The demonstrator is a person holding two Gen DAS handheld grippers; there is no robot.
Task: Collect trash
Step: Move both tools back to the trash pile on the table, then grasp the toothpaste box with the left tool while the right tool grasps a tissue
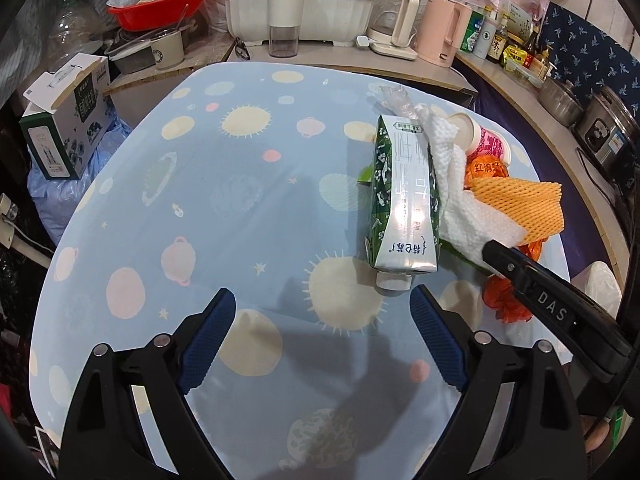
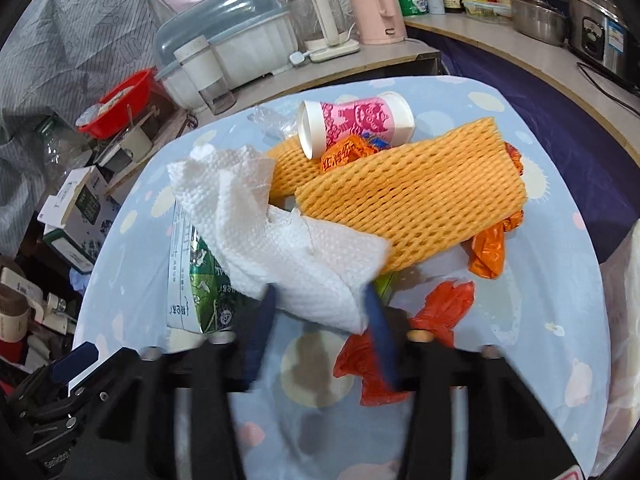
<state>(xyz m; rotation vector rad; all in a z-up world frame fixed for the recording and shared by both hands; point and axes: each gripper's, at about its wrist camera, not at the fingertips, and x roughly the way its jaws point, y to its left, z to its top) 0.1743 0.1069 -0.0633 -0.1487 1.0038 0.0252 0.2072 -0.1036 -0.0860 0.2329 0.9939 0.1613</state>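
The trash lies heaped at one side of the table [image 1: 224, 216]. The right gripper [image 2: 320, 320] reaches into the heap with the white paper towel [image 2: 288, 248] between its blurred fingers; a firm pinch cannot be confirmed. The left gripper [image 1: 324, 312], fingers spread wide and empty, faces the capped end of the milk carton [image 1: 404, 208], probably lined up to take it.
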